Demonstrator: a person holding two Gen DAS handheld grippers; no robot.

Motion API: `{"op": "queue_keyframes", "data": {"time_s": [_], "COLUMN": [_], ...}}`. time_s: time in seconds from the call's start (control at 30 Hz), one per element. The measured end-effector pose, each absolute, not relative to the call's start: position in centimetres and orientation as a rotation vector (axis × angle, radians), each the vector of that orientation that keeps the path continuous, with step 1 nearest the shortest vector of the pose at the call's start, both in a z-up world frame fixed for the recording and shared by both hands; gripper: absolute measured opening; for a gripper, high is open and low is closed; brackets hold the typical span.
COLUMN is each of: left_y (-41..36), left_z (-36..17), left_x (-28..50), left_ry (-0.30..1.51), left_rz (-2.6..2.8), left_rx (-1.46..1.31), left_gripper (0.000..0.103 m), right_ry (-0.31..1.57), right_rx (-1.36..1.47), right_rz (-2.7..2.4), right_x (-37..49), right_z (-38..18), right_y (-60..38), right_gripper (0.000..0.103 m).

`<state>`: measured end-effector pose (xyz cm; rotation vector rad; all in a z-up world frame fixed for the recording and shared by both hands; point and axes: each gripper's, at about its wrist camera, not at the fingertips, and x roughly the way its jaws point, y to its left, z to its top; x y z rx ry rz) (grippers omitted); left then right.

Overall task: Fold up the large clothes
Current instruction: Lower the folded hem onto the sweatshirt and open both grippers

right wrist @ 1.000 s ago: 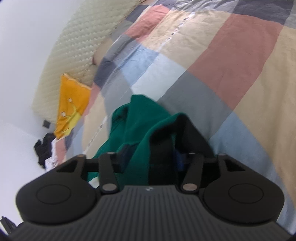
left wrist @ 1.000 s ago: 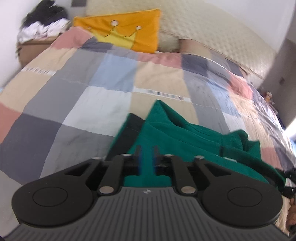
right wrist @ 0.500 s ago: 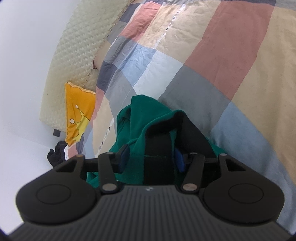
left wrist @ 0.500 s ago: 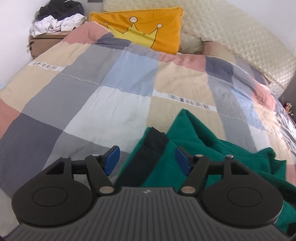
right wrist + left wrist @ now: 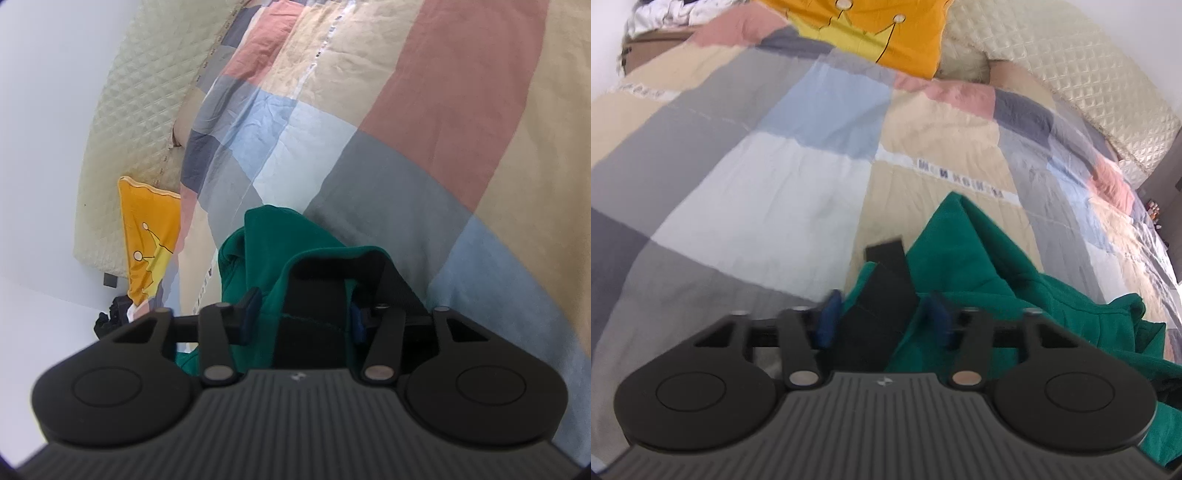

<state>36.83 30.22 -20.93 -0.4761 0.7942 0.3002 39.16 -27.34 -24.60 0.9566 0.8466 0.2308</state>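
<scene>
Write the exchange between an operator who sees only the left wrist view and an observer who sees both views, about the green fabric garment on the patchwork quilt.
Operator: Is the right claw on the garment?
Observer: Yes. The right claw pinches the green fabric garment at its black band; its jaws have just been closing.
Operator: How does the cloth sit there?
Observer: The band arches up beyond the claw, with green folds humped to its left.
Operator: What lies on its other side?
Observer: A grey patch of the patchwork quilt lies just right of the garment.
</scene>
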Motion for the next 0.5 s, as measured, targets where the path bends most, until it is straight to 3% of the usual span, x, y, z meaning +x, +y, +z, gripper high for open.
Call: {"op": "queue_keyframes", "data": {"time_s": [0.03, 0.13, 0.5], "left_y": [30.2, 30.3, 30.9], "left_z": [-21.0, -20.5, -12.9], "left_x": [36.8, 35.9, 29.1], "left_ry": [0.796, 0.754, 0.472], "left_rz": [0.314, 0.334, 0.298], "left_rx": [-0.478, -0.504, -0.599], "left_gripper": [0.033, 0.024, 0.018], "right_ry": [0.839, 0.812, 0.673], "right_rx": [0.941, 0.915, 0.968], "right_rz": [0.23, 0.255, 0.379], "right_x": [39.1, 39.1, 37.4], "right_z": [-24.4, -23.8, -21.2], "right_y": [-27.2, -27.0, -28.6], "right_gripper": [0.038, 0.031, 0.023]}}
